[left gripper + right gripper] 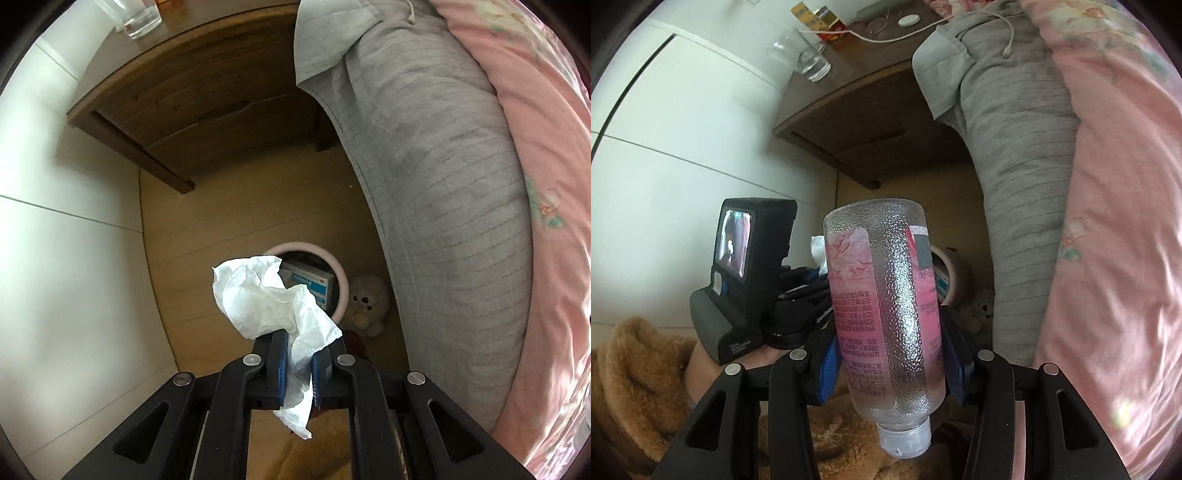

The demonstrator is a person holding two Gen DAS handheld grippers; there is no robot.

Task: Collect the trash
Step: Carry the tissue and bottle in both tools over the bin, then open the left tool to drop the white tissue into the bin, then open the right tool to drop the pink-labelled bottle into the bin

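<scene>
My left gripper (298,363) is shut on a crumpled white tissue (269,295), which hangs right over a round bin with a pale pink rim (341,277) on the wooden floor. Blue-and-white boxes (310,284) lie inside the bin. My right gripper (892,360) is shut on a clear textured plastic bottle with a pink label (882,295), held cap toward the camera. In the right wrist view the left gripper's body with its small screen (738,273) sits to the left of the bottle, and the bin (955,269) shows partly behind the bottle.
A small cream plush toy (367,304) lies beside the bin. A wooden nightstand (207,99) stands beyond, bearing a glass (812,61), a box (820,22) and a cable. The bed with grey sheet (443,206) and pink quilt (546,184) fills the right. White wall panels are left. A brown fleece sleeve (631,373) covers the left arm.
</scene>
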